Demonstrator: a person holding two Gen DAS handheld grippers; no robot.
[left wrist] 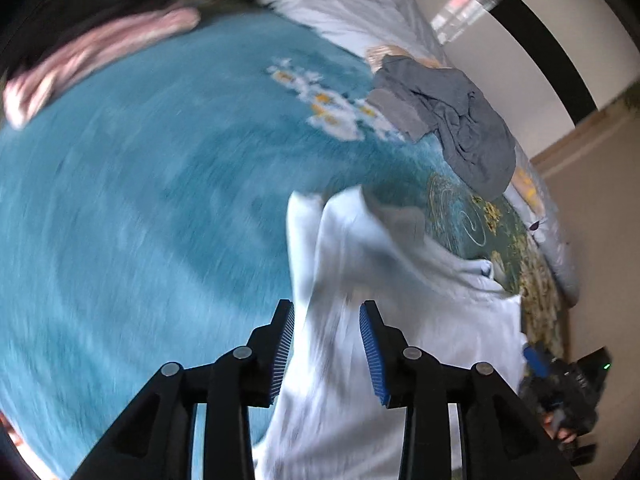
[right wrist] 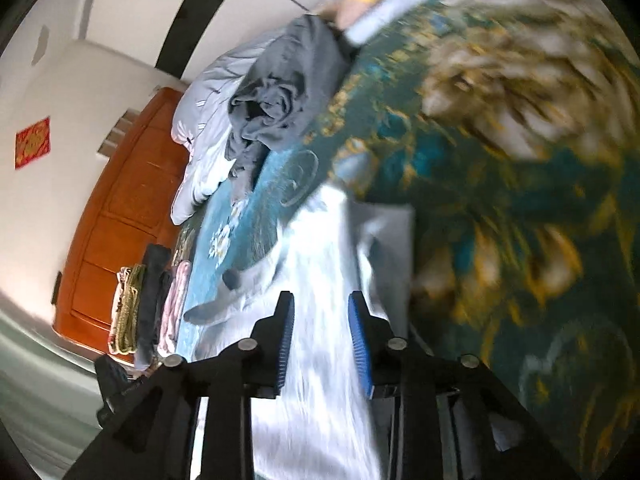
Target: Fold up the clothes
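A white garment lies on a teal patterned bedspread; it also shows in the right wrist view. My left gripper is open, its blue pads either side of the white cloth, just above it. My right gripper is open too, over the same garment, and shows at the right edge of the left wrist view. Whether the pads touch the cloth I cannot tell; both views are blurred by motion.
A crumpled grey garment lies farther up the bed. A grey-white duvet is bunched behind it. Folded clothes, pink, dark and olive, are stacked at the bed's edge by an orange wooden door.
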